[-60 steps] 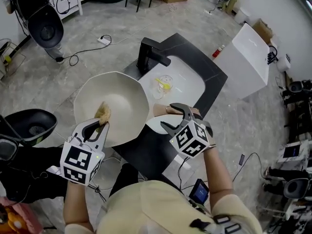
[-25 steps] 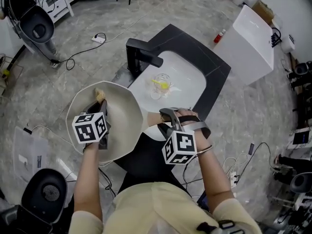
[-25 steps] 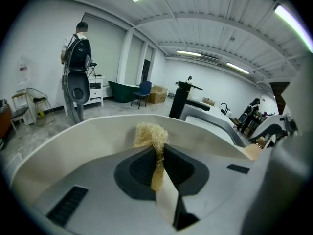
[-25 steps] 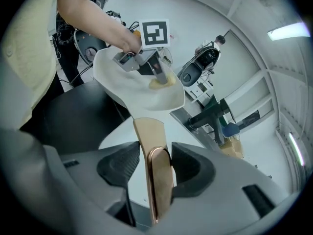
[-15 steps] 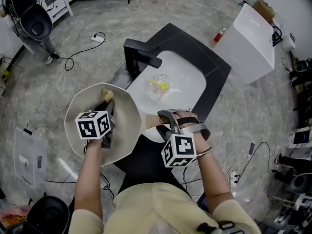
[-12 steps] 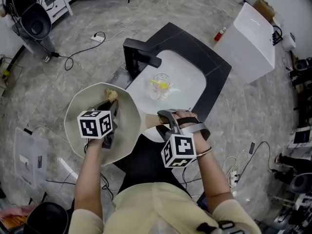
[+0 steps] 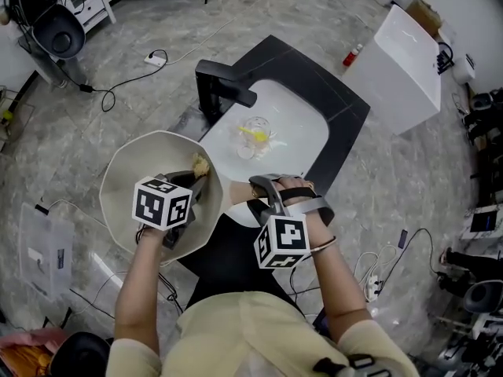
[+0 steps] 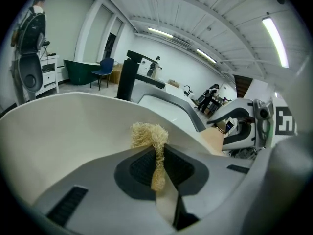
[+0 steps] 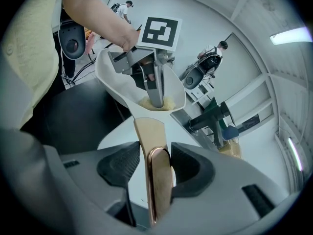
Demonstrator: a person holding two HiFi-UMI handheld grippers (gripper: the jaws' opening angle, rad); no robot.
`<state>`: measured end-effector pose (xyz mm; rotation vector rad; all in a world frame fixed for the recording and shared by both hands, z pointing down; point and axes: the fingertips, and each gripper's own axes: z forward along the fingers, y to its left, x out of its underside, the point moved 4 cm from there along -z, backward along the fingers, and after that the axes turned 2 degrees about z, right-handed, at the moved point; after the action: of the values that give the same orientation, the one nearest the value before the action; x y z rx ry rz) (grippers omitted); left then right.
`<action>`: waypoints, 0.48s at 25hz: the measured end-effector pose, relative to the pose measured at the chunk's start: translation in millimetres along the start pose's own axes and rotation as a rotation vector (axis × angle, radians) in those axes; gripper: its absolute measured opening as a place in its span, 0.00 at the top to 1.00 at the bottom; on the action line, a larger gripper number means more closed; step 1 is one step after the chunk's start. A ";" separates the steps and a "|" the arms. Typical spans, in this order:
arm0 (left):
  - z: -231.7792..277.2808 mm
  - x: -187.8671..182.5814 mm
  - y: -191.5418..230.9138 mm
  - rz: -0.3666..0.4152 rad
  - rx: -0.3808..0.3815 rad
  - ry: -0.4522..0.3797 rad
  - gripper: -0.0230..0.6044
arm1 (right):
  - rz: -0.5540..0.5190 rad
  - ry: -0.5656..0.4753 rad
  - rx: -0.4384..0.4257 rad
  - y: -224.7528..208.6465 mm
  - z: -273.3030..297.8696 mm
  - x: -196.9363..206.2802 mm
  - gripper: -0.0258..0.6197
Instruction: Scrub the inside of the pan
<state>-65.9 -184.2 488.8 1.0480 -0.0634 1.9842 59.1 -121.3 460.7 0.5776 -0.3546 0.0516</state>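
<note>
The cream faceted pan (image 7: pixel 126 179) is held over the black counter edge, tilted up. My right gripper (image 7: pixel 264 190) is shut on its tan, copper-edged handle (image 9: pixel 153 153), which stands upright between the dark pads (image 9: pixel 120 165). My left gripper (image 7: pixel 193 179) reaches into the pan and is shut on a straw-coloured fibre scrubber (image 8: pixel 149 134). The scrubber (image 7: pixel 201 165) presses on the pan's inner wall (image 8: pixel 54 126) at the side near the handle. The right gripper view shows the left gripper (image 9: pixel 152 84) and the scrubber (image 9: pixel 166 102) inside the pan (image 9: pixel 117 84).
Beyond the pan lies a white sink basin (image 7: pixel 295 128) in a black counter, with a black tap (image 7: pixel 222 89) and a clear glass (image 7: pixel 253 137) holding something yellow. A white cabinet (image 7: pixel 402 61) stands at the right. Cables and office chairs (image 7: pixel 53 31) are on the floor.
The left gripper has dragged the scrubber from the pan's far left rim across the inside towards the handle side. The right gripper keeps its hold on the handle, almost still.
</note>
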 end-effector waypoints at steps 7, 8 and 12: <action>-6.1 9.8 -21.5 0.068 0.074 0.087 0.89 | -0.017 0.000 0.016 0.0 1.0 0.0 0.65; -7.2 12.4 -25.6 0.081 0.093 0.101 0.89 | -0.016 -0.002 0.019 0.5 1.1 0.8 0.65; -13.7 25.8 -40.4 0.150 0.166 0.172 0.89 | -0.005 -0.008 0.021 1.9 1.7 1.7 0.65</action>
<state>-53.0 -136.2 484.7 0.9968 0.1212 2.2399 59.8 -120.7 463.6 0.5994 -0.3605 0.0487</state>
